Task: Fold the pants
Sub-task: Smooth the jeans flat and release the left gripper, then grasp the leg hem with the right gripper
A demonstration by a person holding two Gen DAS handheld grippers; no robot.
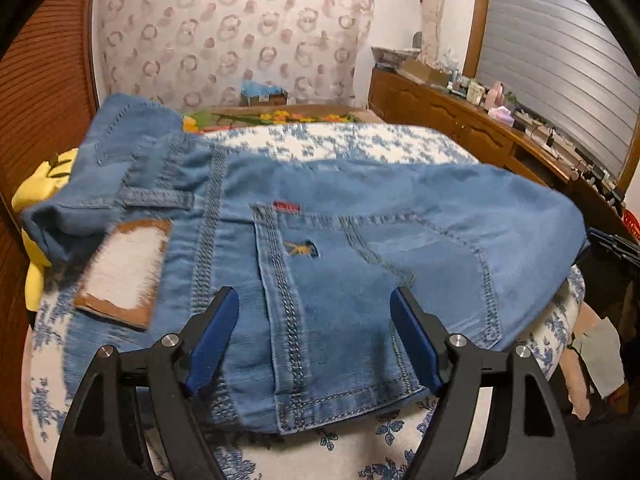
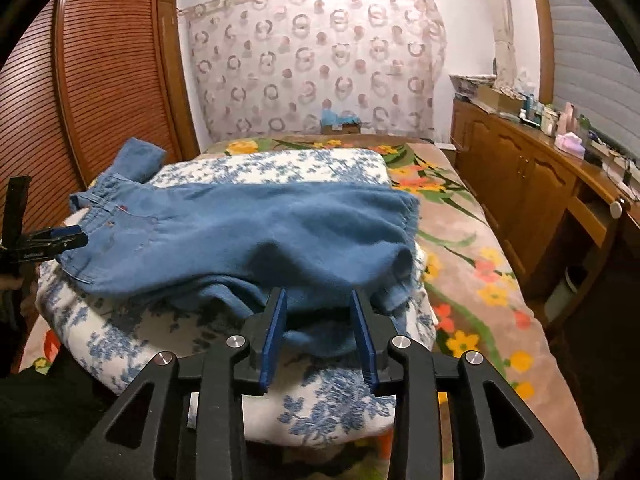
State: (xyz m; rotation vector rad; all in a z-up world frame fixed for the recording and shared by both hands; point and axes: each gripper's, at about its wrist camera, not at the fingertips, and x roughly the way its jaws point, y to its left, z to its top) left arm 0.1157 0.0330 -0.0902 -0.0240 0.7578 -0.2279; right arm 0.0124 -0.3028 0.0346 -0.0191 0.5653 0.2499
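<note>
Light blue jeans (image 1: 360, 240) lie on a folded blue-and-white floral blanket (image 1: 340, 140) on the bed, back pocket up, with a brown leather waist patch (image 1: 124, 268) at the left. My left gripper (image 1: 314, 300) is open just above the waistband end, holding nothing. In the right wrist view the jeans (image 2: 248, 232) lie folded across the blanket (image 2: 320, 408), the legs bunched at the near right. My right gripper (image 2: 319, 300) is open at the bunched leg fabric, with nothing pinched. The left gripper (image 2: 52, 240) shows at the far left by the waistband.
The bed has a flowered cover (image 2: 472, 272). A wooden cabinet (image 2: 540, 200) with clutter on top runs along the right. A slatted wooden wardrobe (image 2: 80, 100) stands at the left. A yellow item (image 1: 36, 216) lies left of the jeans. A cardboard box (image 2: 342, 124) sits at the bed's far end.
</note>
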